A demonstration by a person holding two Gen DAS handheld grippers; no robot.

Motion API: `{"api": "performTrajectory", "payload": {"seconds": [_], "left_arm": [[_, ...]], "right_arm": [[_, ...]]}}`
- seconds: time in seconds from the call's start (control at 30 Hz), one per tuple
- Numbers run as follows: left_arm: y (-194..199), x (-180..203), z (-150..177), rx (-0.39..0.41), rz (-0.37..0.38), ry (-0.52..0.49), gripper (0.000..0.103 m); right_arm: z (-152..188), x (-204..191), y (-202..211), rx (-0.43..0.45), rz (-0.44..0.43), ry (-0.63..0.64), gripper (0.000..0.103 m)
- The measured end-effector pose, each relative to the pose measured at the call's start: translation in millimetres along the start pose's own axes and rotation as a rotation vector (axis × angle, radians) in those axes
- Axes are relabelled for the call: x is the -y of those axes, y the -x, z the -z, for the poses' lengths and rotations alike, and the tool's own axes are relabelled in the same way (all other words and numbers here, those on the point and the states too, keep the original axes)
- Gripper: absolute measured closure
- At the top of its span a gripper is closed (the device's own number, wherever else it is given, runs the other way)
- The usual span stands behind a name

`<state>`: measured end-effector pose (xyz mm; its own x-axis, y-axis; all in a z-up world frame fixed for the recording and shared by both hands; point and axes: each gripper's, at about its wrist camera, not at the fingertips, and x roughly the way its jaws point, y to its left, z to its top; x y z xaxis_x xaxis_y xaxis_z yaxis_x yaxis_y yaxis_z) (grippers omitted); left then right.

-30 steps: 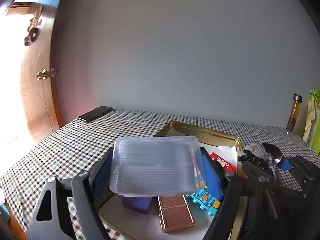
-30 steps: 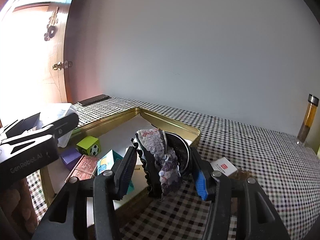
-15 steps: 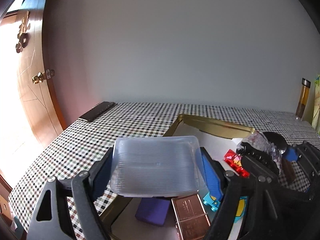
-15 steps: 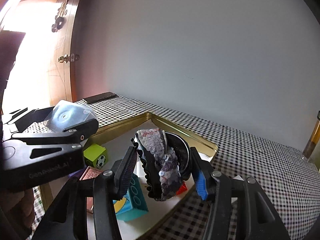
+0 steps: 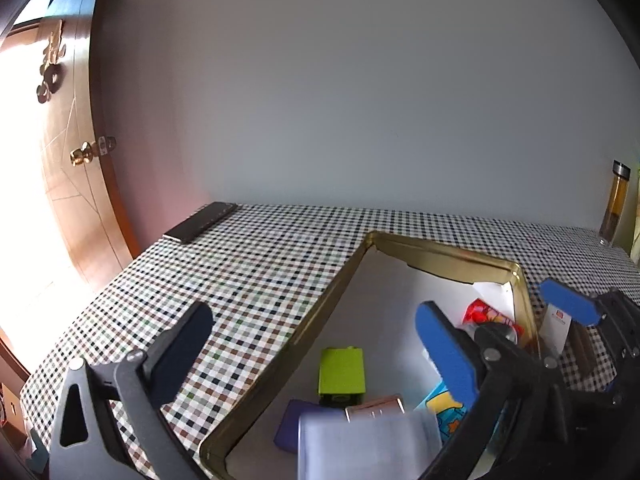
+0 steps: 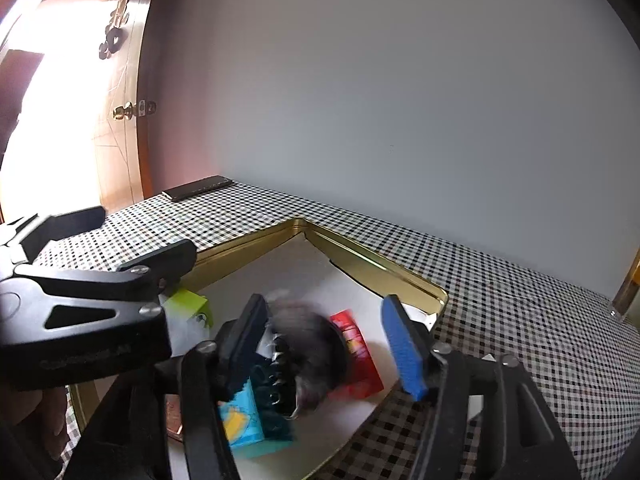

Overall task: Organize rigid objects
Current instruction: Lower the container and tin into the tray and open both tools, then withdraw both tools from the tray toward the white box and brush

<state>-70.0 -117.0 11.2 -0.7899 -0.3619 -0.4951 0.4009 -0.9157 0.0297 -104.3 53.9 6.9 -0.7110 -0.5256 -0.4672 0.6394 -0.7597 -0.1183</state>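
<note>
left gripper [image 5: 316,344] spread wide, gripping nothing | clear ribbed box [image 5: 364,446] lying in gold tray [image 5: 280,364] at 6 o'clock | right gripper [image 6: 328,340] gaping, blurred sequined clip [image 6: 308,356] possibly falling

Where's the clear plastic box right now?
In the left wrist view, the clear plastic box sits low in the gold tray by its near corner, over the purple block and copper case.

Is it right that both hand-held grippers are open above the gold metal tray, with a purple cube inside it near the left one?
Not quite: the cube is lime green, as the left wrist view shows. Both hand-held grippers, left and right, are open above the gold metal tray.
</note>
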Motion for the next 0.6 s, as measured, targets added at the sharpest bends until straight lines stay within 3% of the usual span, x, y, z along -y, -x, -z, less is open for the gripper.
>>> {"api": "performTrajectory", "payload": {"seconds": [0.07, 0.37, 0.6], "left_arm": [[1.8, -0.8, 1.4, -0.005, 0.006, 0.019, 0.000], [13.7, 14.2, 6.0, 0.001, 0.074, 0.046, 0.000], [18.2, 39.0, 3.7, -0.006, 0.110, 0.010, 0.000]], "right_arm": [[1.2, 1.3, 4.1, 0.009, -0.008, -0.005, 0.026], [10.8, 35.3, 23.9, 0.011, -0.004, -0.045, 0.023], [31.5, 90.0, 14.7, -0.070, 0.015, -0.052, 0.022]]}}
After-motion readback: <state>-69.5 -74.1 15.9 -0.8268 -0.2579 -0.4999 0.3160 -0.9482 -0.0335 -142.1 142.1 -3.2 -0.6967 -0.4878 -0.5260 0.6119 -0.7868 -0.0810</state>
